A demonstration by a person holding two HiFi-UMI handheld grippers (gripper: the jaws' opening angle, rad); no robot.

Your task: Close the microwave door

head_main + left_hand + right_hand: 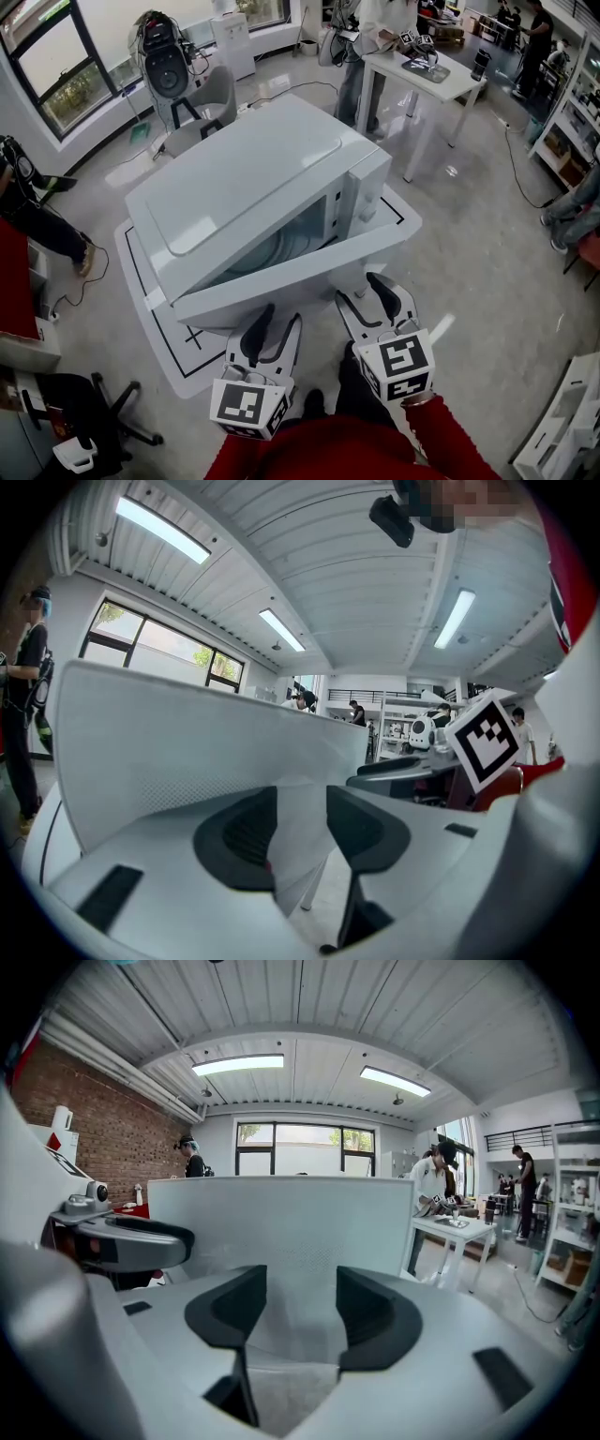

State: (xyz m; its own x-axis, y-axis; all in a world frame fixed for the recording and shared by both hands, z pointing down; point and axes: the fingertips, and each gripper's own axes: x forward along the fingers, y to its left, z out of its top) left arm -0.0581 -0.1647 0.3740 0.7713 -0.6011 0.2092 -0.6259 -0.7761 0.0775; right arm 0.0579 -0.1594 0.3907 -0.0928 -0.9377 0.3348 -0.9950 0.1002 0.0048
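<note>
The white microwave point(253, 178) stands on a low white table point(164, 342) just in front of me. Its door point(281, 272) hangs partly ajar, and the glass plate point(272, 248) inside shows through the gap. Both grippers sit close below the door's outer face. My left gripper point(274, 336) is open with nothing between its fingers. To its right, my right gripper point(370, 302) is open and empty too. In the left gripper view the door panel point(187, 742) fills the space ahead of the left gripper point(300, 832). The right gripper point(300, 1312) faces the door point(291, 1222) squarely.
A white desk point(422, 70) with people around it stands at the back right. A grey chair point(211, 103) and a black device on a stand point(169, 66) are behind the microwave. An office chair base point(94, 422) lies at lower left, shelving point(562, 422) at lower right.
</note>
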